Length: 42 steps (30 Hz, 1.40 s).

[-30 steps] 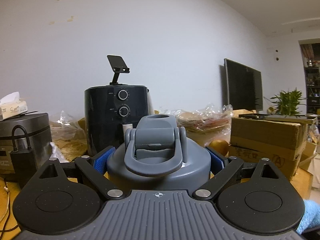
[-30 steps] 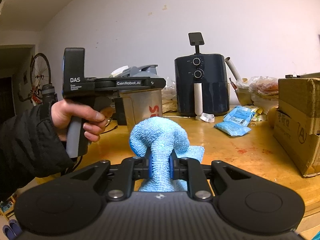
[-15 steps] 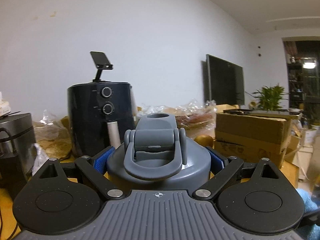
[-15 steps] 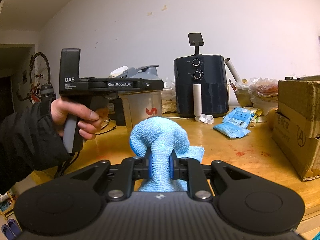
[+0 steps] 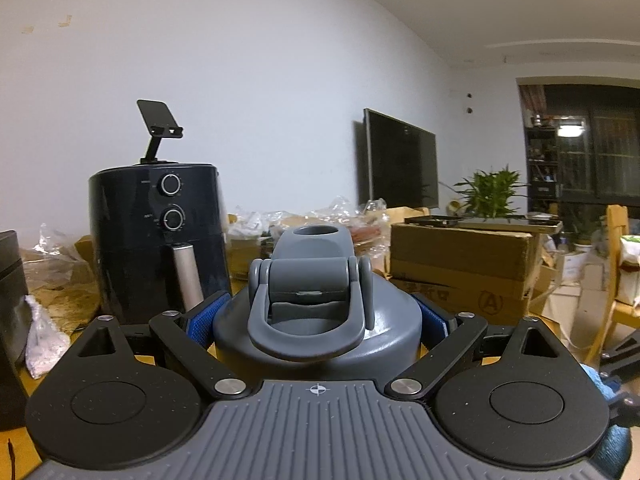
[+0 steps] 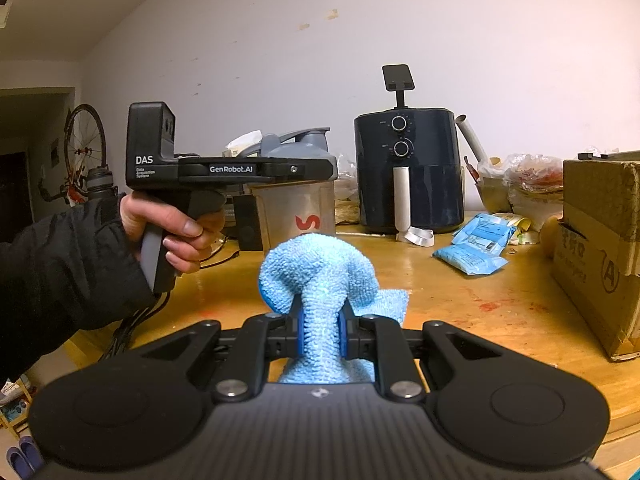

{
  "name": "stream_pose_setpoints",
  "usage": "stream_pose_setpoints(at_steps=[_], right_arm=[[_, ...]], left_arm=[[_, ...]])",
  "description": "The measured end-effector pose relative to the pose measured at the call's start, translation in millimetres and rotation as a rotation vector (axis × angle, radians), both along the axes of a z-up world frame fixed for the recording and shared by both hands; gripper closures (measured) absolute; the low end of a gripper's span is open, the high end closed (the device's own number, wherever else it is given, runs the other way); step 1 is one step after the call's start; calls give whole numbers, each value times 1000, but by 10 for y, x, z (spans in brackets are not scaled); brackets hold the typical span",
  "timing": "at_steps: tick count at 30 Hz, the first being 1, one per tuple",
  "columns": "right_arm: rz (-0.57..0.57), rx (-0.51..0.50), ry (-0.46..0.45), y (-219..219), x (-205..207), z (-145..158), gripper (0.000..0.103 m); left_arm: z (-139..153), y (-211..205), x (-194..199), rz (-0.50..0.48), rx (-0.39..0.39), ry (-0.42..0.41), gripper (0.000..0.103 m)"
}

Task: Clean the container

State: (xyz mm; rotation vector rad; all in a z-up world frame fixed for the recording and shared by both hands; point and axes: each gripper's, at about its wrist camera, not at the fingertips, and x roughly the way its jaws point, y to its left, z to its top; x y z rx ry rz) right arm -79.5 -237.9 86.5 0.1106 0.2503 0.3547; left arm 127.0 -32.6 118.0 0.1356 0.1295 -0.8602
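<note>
A wooden desk [image 6: 460,296] stands against a white wall and carries a black air fryer [image 6: 408,172], a cardboard box [image 6: 600,248] and blue packets [image 6: 472,248]. All positions below refer to the air fryer. The container [image 5: 316,312], a bottle with a grey flip lid, is held above the desk, in front of and left of the air fryer in the right wrist view. The left gripper [image 5: 316,320] is spread wide, its blue pads pressing both sides of the lid. The right gripper [image 6: 320,332] is nearly closed and clamps a bunched blue cloth [image 6: 316,276], nearer the camera than the air fryer. Cloth and container are apart, so wiping appears not yet under way; the whole surface remains to be cleaned.
</note>
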Motion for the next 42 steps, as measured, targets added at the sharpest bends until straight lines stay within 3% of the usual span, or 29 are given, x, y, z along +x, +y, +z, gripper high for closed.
stream_pose_setpoints(at_steps=[32, 42], right_arm=[[14, -2, -9, 133, 249, 74, 90], [24, -22, -6, 210, 433, 108, 90]], left_arm=[[-18, -4, 4, -19, -7, -12, 8], [-87, 48, 33, -52, -56, -47, 8]])
